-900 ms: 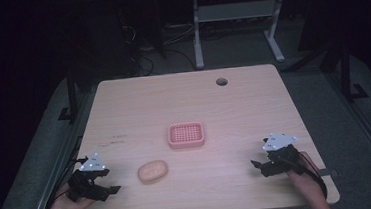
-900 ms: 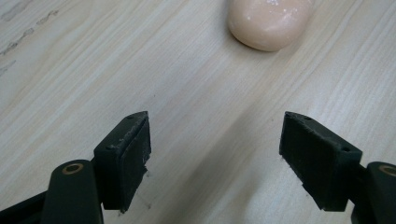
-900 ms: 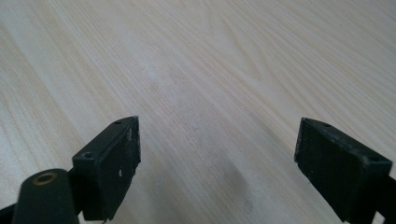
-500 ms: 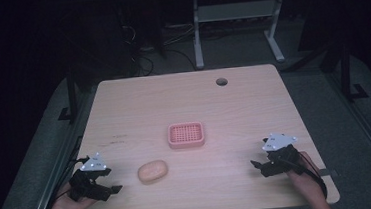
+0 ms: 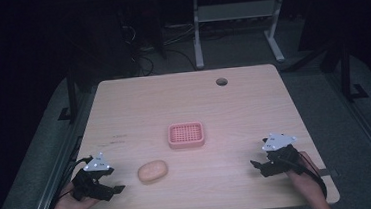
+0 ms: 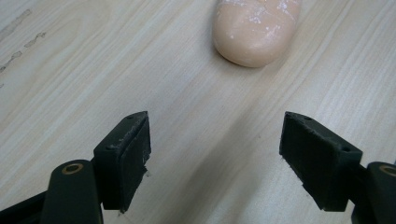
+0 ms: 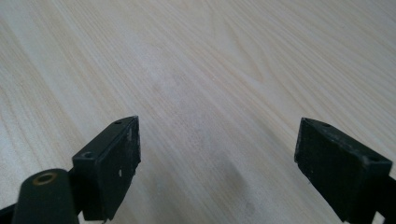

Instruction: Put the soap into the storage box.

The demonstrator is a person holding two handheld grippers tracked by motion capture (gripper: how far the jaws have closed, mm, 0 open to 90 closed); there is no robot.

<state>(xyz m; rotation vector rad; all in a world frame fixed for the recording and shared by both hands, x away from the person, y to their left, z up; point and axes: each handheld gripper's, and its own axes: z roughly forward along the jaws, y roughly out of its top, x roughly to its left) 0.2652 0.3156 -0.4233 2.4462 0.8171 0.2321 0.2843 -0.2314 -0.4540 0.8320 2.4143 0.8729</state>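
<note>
Left gripper view: the left claw (image 6: pixel 215 158), spread wide, faces a smooth soap bar (image 6: pixel 254 28) that may skid sideways when pinched.

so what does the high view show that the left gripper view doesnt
High view alone: the pink tray mid-table, a round hole near the far edge, the right gripper and both of the person's hands, plus the dark floor beyond.

Left gripper view alone: white flecks on the bar's surface, grey smudges on the wood, and its black jaws standing wide apart with nothing between.

Both: the left gripper, the peach soap bar ahead of it, and the wooden table.
</note>
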